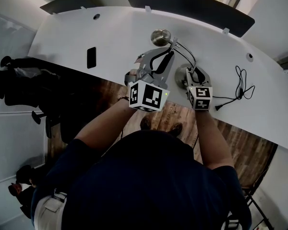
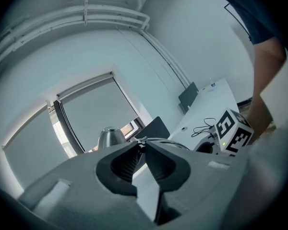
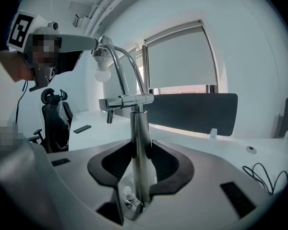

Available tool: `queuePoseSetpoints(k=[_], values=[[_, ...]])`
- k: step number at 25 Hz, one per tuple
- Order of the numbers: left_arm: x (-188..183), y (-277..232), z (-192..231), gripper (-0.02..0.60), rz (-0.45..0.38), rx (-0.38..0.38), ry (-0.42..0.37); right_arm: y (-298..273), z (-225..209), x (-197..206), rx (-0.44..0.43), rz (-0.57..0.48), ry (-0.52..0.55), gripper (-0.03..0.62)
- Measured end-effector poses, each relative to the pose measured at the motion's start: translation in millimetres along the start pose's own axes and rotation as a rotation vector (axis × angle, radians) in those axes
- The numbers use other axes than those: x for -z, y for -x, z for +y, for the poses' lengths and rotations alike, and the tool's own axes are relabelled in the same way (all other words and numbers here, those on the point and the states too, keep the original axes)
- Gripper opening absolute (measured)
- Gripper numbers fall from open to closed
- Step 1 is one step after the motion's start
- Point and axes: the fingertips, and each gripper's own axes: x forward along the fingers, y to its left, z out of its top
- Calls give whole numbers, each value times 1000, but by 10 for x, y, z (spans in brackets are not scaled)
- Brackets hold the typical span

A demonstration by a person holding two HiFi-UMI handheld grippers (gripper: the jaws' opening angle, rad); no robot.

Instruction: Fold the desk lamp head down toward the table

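White table (image 1: pixel 67 37): lamp (image 1: pixel 161 36), black device (image 1: pixel 91 57), cable (image 1: pixel 241 86).

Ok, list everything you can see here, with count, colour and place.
desk: one, white, curved, under everything
desk lamp: one, chrome with white bulb, upright near desk's front edge
flat slab: one, black, lying on desk left of lamp
cable: one, black, loose on desk right of lamp
partition panels: two, dark, along desk's far edge
office chair: one, black, on floor left of the person
left hand-held gripper: one, grey, shut on lamp's arm near the head
right hand-held gripper: one, grey, shut on lamp's upright post
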Motion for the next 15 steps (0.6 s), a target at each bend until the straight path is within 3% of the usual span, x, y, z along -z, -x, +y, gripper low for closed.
queuePoseSetpoints(k=[2, 11, 15], values=[[45, -14, 3, 51, 12, 1, 16, 2, -15, 5, -2, 0, -4, 135], [498, -20, 88, 49, 41, -14, 237, -6, -15, 4, -8, -4, -15, 137], [604, -33, 93, 48, 46, -24, 283, -9, -14, -9, -6, -4, -22, 137]])
